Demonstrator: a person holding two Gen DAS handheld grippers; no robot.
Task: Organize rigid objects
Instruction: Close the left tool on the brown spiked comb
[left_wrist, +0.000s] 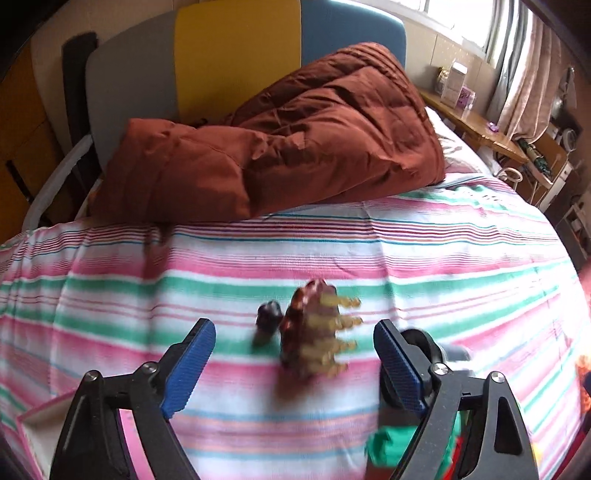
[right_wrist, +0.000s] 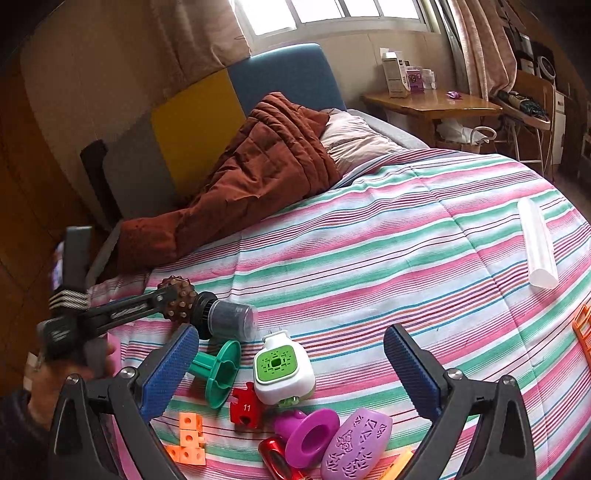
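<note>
A brown studded roller (left_wrist: 314, 328) lies on the striped bedspread (left_wrist: 443, 258), blurred, between the blue pads of my left gripper (left_wrist: 294, 326). The pads stand wide of it on both sides and do not touch it. In the right wrist view the same roller (right_wrist: 177, 299) sits beside a clear bottle with a black cap (right_wrist: 229, 319), and a left gripper finger (right_wrist: 147, 304) reaches to it. My right gripper (right_wrist: 291, 332) is open above a white and green plug-in device (right_wrist: 282, 369), holding nothing.
Around the device lie a green spool (right_wrist: 218, 369), a red puzzle piece (right_wrist: 245, 404), orange cubes (right_wrist: 188, 439), a purple cup (right_wrist: 310, 432) and a purple oval block (right_wrist: 356, 446). A white tube (right_wrist: 537, 243) rests far right. A brown quilt (left_wrist: 277, 147) is heaped by the headboard.
</note>
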